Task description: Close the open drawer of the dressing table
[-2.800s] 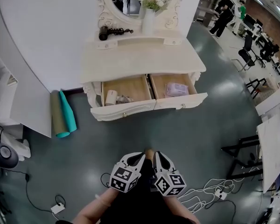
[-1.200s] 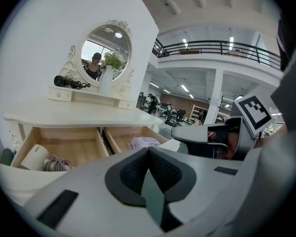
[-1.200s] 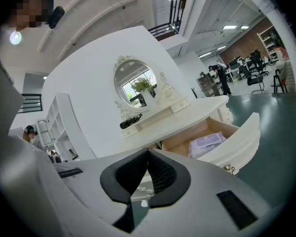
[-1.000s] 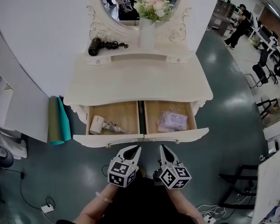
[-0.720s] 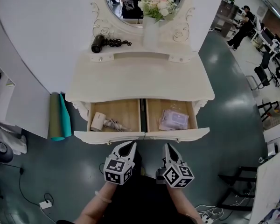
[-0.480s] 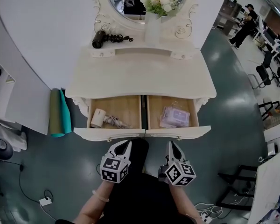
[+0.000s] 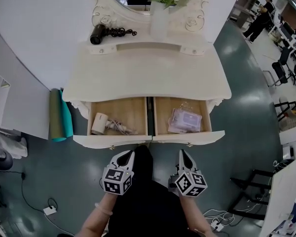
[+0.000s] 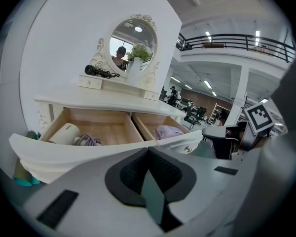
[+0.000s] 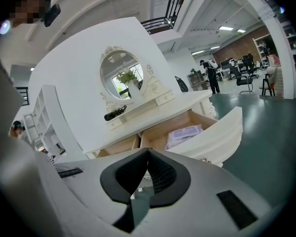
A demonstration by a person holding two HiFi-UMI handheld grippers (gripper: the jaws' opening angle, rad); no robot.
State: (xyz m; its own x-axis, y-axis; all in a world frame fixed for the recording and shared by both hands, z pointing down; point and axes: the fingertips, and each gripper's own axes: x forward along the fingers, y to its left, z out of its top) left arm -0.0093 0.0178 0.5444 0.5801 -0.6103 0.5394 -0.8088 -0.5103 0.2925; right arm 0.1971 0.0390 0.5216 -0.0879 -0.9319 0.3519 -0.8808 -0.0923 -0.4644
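Just in front of the dressing table, the left drawer and the right drawer both stand pulled out, so closing has not begun, while the left gripper and the right gripper hover near their fronts, clenched on nothing.

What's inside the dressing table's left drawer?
A cream cylindrical appliance with a bundled cord lies in the left drawer. Whatever sits at its back is covered by the tabletop.
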